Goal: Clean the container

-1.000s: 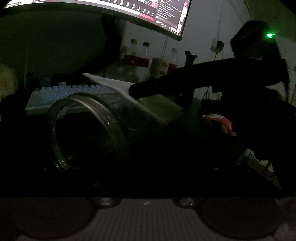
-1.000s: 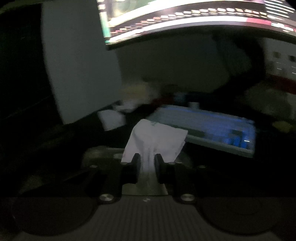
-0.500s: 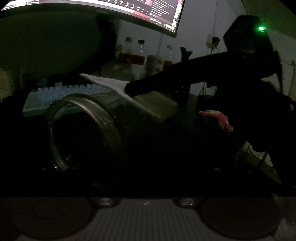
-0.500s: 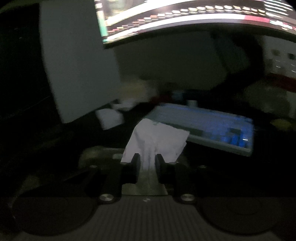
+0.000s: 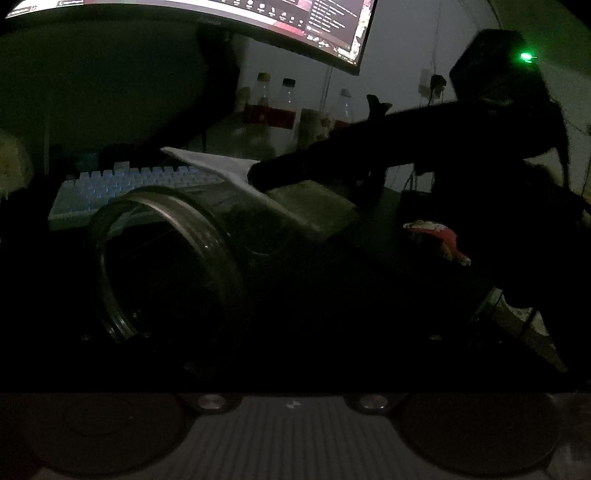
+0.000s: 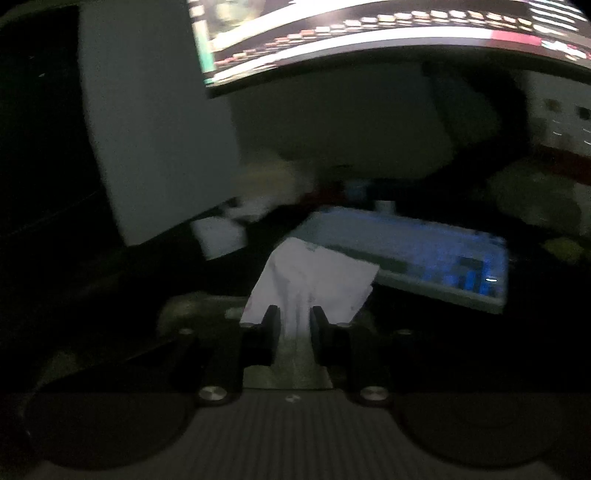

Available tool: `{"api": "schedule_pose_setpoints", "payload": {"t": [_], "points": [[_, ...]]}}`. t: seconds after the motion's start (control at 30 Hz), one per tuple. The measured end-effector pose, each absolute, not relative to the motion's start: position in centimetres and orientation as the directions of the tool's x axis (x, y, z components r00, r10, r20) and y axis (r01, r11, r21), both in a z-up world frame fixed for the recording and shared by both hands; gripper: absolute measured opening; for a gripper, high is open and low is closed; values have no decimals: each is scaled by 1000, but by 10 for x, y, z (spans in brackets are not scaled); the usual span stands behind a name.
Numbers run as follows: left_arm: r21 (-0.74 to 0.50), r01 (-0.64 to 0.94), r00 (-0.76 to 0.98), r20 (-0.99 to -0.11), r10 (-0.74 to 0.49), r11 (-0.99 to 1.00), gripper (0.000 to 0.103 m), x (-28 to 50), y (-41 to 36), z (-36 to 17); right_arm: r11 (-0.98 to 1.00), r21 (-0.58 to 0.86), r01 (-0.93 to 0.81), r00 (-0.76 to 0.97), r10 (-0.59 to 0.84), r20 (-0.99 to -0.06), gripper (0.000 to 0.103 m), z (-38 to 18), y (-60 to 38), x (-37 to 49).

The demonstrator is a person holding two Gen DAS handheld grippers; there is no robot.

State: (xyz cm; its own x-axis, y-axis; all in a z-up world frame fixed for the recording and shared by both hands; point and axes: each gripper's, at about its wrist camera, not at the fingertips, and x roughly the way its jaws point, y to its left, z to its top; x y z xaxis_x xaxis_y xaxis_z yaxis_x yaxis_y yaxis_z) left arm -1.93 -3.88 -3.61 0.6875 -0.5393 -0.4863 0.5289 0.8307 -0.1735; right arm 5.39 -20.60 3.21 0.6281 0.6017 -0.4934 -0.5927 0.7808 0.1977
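Dim bench (image 5: 388,221) under a curved monitor (image 5: 258,22): the glass container (image 5: 166,258) lies tilted, mouth leftward, seen only by the left wrist. Its own left gripper is lost in darkness; I cannot tell its state. The right gripper (image 6: 294,319) pinches a crumpled white tissue (image 6: 314,280), jaws easing apart. On-screen text is unreadable.

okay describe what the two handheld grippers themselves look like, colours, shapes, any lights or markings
Both are black. The right gripper has two short, blocky black fingers on sliding blocks fixed with silver screws, above a grey ribbed plate flanked by two round dark discs. From the left wrist view, it is a long dark tapering body with a boxy top carrying a green light. The left gripper's fingers are lost in darkness.
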Motion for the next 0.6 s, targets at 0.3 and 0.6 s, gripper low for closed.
{"api": "schedule_pose_setpoints", "payload": {"t": [0.3,0.6], "points": [[-176,534,682,-488,-544,827,101,-20,-38,-36,715,164,-680,588,664,-461,23,35,-193,38],[-175,566,658,-493,-569,806,101,-23,-44,-36,768,174,-616,611,606,-509,23,39,-206,51]]}}
